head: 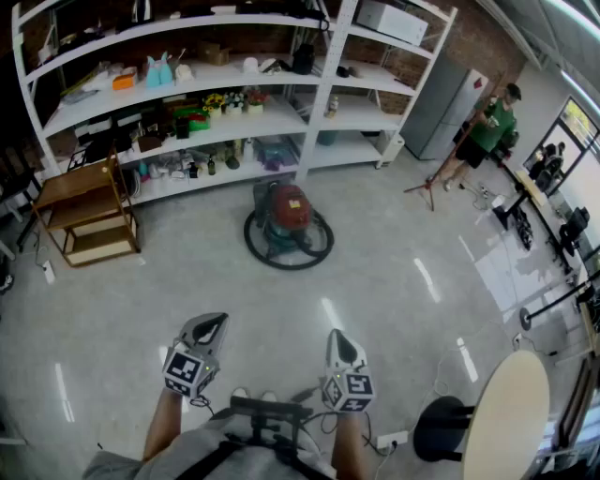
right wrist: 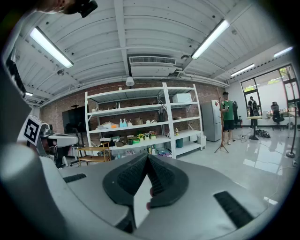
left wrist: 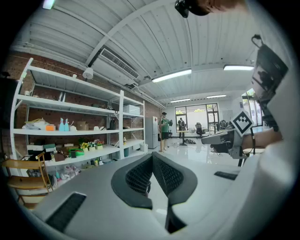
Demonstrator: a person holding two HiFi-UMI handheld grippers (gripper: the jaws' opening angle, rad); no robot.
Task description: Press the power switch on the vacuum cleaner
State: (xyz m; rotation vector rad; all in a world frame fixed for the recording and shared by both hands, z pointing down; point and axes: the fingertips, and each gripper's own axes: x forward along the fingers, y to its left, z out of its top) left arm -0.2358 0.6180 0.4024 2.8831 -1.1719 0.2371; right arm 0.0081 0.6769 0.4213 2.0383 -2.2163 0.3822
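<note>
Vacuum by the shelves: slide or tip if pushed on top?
The vacuum cleaner looks squat and wide, so tipping seems unlikely. The floor is glossy, so a sideways push might slide it. The hose coiled around it looks floppy.

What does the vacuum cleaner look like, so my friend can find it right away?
Find the big white metal shelf rack against the brick wall, then drop to the shiny grey floor before its middle post. There sits the vacuum cleaner, a squat canister with a red top; nothing else on the floor has a black hose looped around it.
</note>
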